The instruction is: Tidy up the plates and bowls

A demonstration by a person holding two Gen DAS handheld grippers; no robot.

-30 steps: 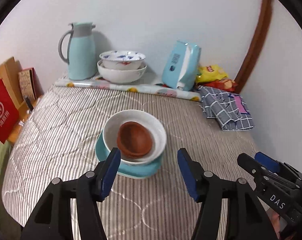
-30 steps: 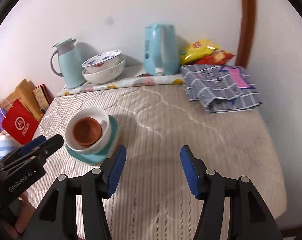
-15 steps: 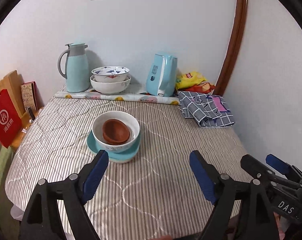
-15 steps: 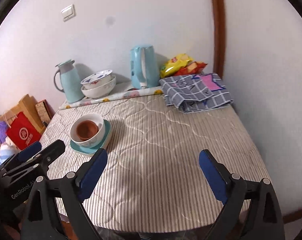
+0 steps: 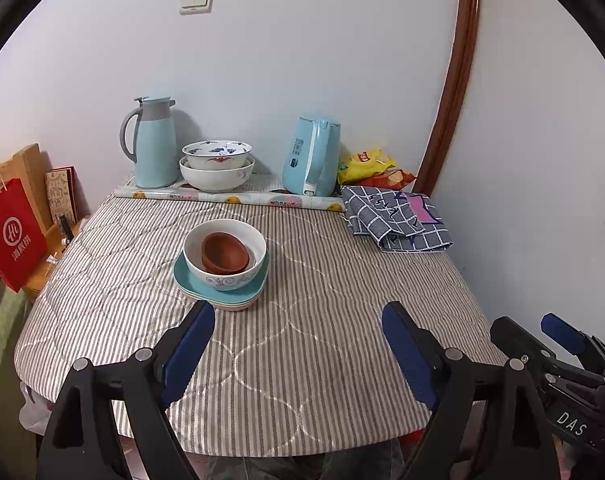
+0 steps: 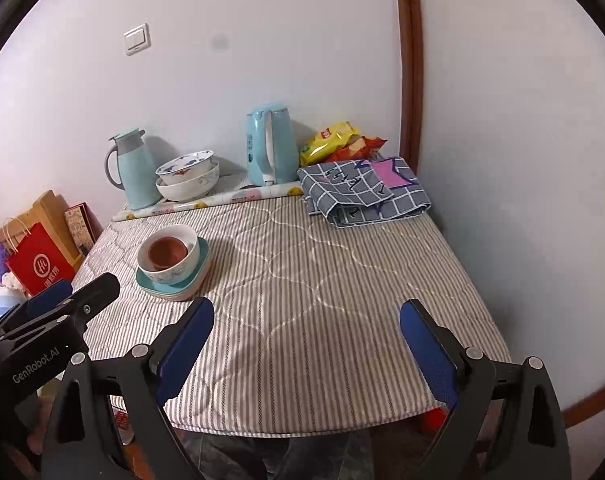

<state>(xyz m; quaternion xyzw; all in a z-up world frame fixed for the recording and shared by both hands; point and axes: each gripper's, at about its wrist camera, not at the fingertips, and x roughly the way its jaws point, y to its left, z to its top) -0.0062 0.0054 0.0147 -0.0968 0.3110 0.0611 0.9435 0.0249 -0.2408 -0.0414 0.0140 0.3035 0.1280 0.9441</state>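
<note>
On the striped quilted surface [image 5: 322, 320], left of centre, a small brown wooden bowl [image 5: 224, 253] sits tilted inside a white ceramic bowl with pale blue pattern [image 5: 225, 254], which rests on stacked teal square plates [image 5: 194, 280]. At the back by the wall, two more white patterned bowls [image 5: 216, 166] are nested beside a light blue thermos jug [image 5: 152, 142]. Left gripper [image 5: 298, 338] jaws wide apart, empty, stack just beyond its left fingertip. Right gripper [image 6: 306, 334] jaws wide, empty, stack off to its left.

Four bowls: two brown clay bowls [image 5: 224, 252] nested in a white patterned bowl [image 5: 225, 254], two white painted bowls [image 5: 217, 168] stacked. Teal plates [image 5: 221, 284]: count unclear. One thermos jug [image 5: 152, 142], one kettle [image 5: 311, 155].
</note>
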